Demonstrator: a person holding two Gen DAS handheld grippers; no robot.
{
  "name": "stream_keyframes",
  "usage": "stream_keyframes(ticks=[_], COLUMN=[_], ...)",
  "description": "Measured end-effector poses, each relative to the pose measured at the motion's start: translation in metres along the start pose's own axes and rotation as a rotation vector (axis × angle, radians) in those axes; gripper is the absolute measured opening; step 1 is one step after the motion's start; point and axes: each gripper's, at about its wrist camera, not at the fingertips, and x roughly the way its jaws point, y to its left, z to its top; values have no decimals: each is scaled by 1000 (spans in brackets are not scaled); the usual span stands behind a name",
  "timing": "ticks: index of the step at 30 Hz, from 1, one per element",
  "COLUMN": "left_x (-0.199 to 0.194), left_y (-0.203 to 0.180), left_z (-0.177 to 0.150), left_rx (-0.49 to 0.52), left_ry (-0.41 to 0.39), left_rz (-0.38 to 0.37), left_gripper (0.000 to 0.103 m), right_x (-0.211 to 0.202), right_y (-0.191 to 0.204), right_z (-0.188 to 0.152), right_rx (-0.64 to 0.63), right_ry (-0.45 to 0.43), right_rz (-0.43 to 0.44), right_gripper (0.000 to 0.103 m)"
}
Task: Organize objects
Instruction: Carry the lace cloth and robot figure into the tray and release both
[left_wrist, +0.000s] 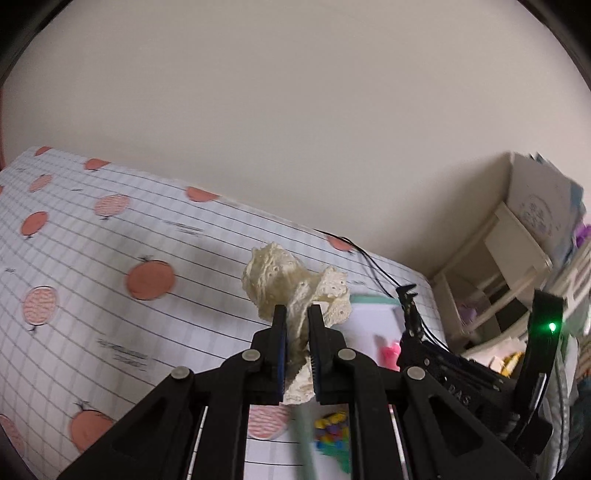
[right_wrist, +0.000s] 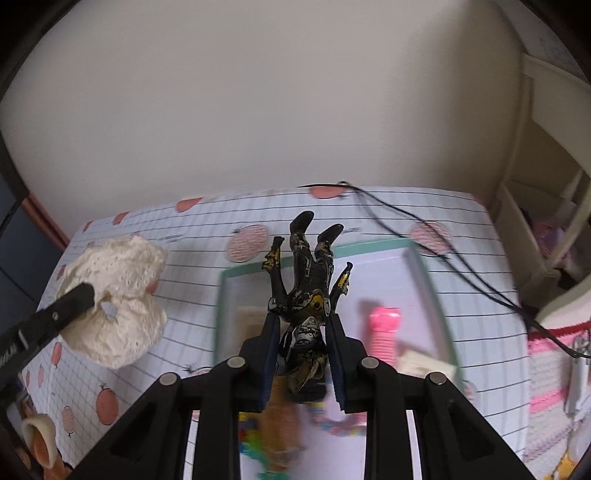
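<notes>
While lace (left_wrist: 295, 288) clamped, figure (right_wrist: 306, 280) inverted.

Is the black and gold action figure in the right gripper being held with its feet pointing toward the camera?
No, the action figure is clamped near its head by the right gripper, its boots pointing away.

A table covered by a white grid-lined cloth (right_wrist: 192, 310) printed with orange and pink fruit circles carries everything. A shallow white tray with a mint-green rim (right_wrist: 424, 273) lies flat on the cloth; inside it rest a pink ribbed piece (right_wrist: 384, 332), a cream block (right_wrist: 424, 363) just beside it, and blurred multicoloured small bits (left_wrist: 332, 428). A thin black cable (right_wrist: 436, 236) trails across the cloth's far right corner, crossing the tray's corner
</notes>
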Motion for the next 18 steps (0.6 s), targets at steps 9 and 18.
stream_keyframes(ticks=[9, 18], left_x=[30, 64], left_y=[-60, -72], left_z=[-26, -53], left_rx=[124, 136], left_ry=[58, 151], left_rz=[-70, -63], left_gripper=[11, 11], right_x=[-4, 15], right_y=[-39, -41], right_z=[-2, -11], right_rx=[60, 46], right_ry=[21, 77], right_rz=[-29, -34], right_gripper=[27, 27])
